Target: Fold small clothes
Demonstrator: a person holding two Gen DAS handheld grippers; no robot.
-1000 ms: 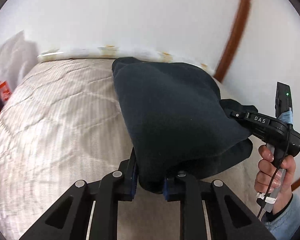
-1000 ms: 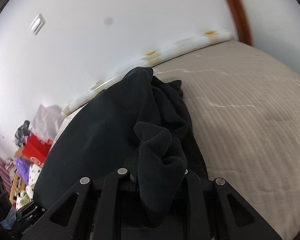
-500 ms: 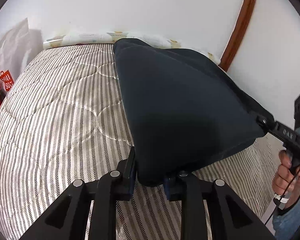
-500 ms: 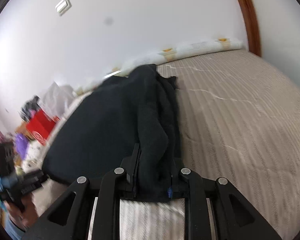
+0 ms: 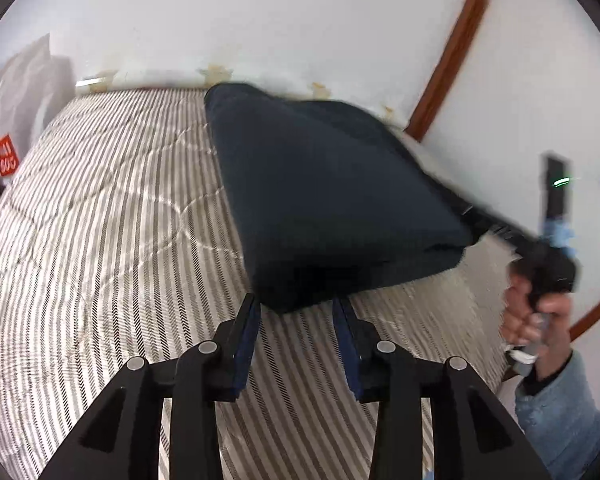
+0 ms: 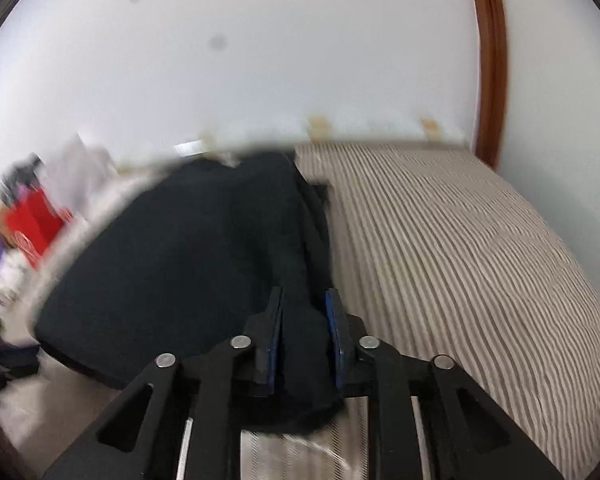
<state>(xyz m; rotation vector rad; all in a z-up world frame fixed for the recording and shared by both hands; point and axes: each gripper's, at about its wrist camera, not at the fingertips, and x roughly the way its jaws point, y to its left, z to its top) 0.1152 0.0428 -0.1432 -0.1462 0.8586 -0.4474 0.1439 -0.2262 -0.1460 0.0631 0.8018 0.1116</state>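
Left wrist view shows the left tongs (image 5: 296, 312) now spread, having let go of the dark fleece garment (image 5: 324, 200) whose near corner lies on the striped mattress (image 5: 112, 216), so this fold is laid. Right tongs (image 6: 303, 320) still pinch its other edge; motion blur smears that tool in the left view's right side, and the garment's type stays unclear.

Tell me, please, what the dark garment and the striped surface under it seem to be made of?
The dark garment looks like soft, matte fleece or thick knit: no sheen, bulky rounded folds. The striped surface seems to be a quilted woven mattress cover, with herringbone stripes, faintly shiny stitched lines and puffed panels. The exact fibres cannot be told.
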